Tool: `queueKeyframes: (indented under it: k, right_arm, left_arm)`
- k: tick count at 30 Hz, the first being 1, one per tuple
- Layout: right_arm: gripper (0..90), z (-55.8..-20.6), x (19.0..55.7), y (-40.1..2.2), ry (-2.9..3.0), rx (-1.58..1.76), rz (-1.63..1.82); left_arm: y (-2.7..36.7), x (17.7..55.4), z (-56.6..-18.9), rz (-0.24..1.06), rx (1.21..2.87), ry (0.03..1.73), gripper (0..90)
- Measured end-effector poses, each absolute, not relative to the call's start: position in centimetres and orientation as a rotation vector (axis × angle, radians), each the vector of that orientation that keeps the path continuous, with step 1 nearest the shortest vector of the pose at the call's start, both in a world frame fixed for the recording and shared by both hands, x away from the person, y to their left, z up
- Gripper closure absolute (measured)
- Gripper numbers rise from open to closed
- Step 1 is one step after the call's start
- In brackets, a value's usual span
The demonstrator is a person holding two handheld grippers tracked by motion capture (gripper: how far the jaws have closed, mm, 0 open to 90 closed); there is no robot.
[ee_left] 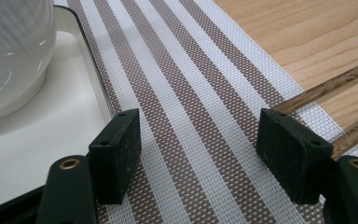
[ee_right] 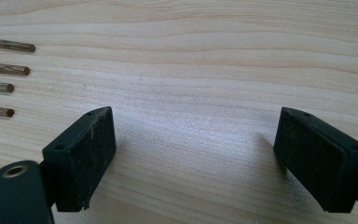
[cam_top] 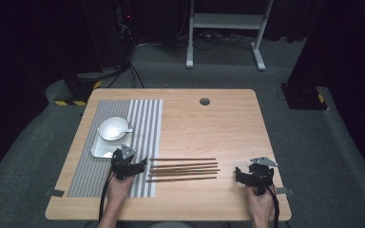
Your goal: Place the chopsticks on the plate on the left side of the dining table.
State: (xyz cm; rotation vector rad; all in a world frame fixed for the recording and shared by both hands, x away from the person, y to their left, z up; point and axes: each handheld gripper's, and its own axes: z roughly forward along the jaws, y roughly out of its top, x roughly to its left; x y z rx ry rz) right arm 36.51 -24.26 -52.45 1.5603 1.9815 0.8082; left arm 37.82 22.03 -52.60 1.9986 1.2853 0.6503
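Several brown wooden chopsticks [cam_top: 183, 170] lie side by side across the middle of the table, their left ends on the striped placemat [cam_top: 145, 123]. My left gripper [cam_top: 140, 165] sits low over the placemat [ee_left: 191, 107] just left of those ends, open, with nothing between its jaws; chopstick ends [ee_left: 326, 88] show beside its right jaw. A white bowl [cam_top: 113, 128] with a spoon rests on a white square tray [cam_top: 100, 148] behind it. My right gripper [cam_top: 240, 174] rests open on bare wood right of the chopstick tips [ee_right: 4, 70].
The wooden table [cam_top: 218, 123] has a grey round grommet [cam_top: 204, 101] near its far edge. The white tray [ee_left: 37, 154] and bowl [ee_left: 9, 56] lie close to the left gripper's left jaw. Dark floor and a desk frame lie beyond the table.
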Motion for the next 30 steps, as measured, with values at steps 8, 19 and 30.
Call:
queueKeyframes:
  k: [8,19,30]
  right_arm:
    - [12.4,-52.46,36.70,-24.21,1.973,1.571,0.808]
    - [12.6,-52.46,36.64,-24.17,1.967,1.577,0.808]
    - [12.9,-52.45,36.63,-24.16,1.967,1.577,0.809]
  left_arm:
    - [22.14,37.92,-52.61,0.628,1.991,1.292,31.0]
    - [22.14,37.92,-52.61,0.629,1.993,1.292,30.8]
    - [22.31,37.74,-52.36,0.583,1.994,1.269,26.1]
